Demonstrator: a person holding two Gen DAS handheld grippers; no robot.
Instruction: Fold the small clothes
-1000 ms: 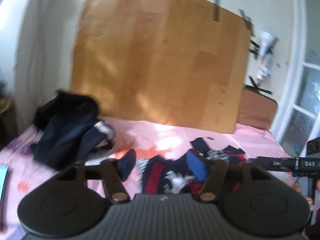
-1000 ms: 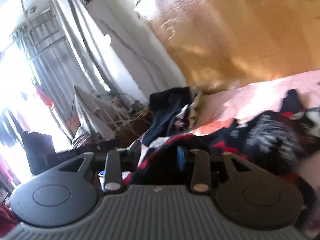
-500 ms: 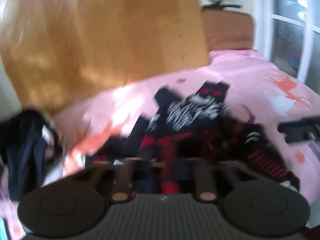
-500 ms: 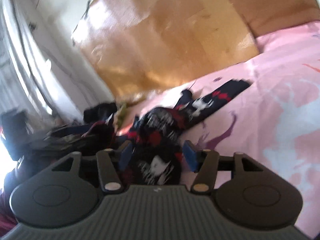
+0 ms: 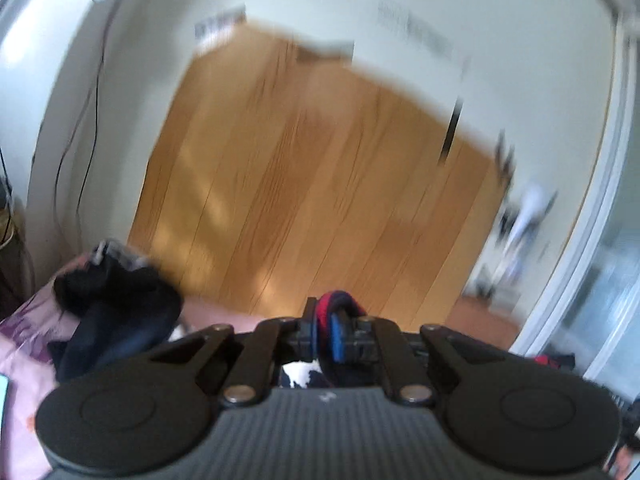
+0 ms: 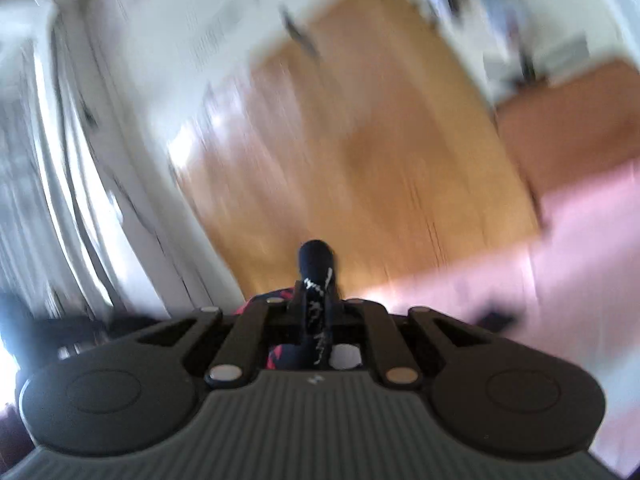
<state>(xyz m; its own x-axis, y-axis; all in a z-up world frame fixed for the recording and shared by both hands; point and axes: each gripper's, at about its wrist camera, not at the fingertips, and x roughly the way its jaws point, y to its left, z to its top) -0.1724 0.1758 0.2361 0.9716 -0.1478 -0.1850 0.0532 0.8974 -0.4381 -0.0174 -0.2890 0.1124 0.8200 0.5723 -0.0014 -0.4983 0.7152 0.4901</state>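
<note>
The small garment is dark navy with red stripes and white print. In the left wrist view a red and navy fold of the garment [image 5: 338,298] sticks up between the blue pads [image 5: 336,338], and my left gripper [image 5: 326,320] is shut on it. More of its printed cloth hangs below the jaws. In the blurred right wrist view my right gripper [image 6: 316,300] has its jaws closing tight on a dark bunched part of the garment [image 6: 316,256] with white marks, and the pads press on it. Both grippers are lifted off the bed and point about level.
A large wooden board [image 5: 320,180] leans on the white wall ahead. A heap of dark clothes [image 5: 116,308] lies on the pink bed sheet [image 5: 24,344] at the left. A white door frame [image 5: 592,240] stands right. Curtains [image 6: 48,200] hang left in the right wrist view.
Both grippers went from open over the garment on the bed to shut on it. Both then rose, so the views now face the board and wall instead of the sheet.
</note>
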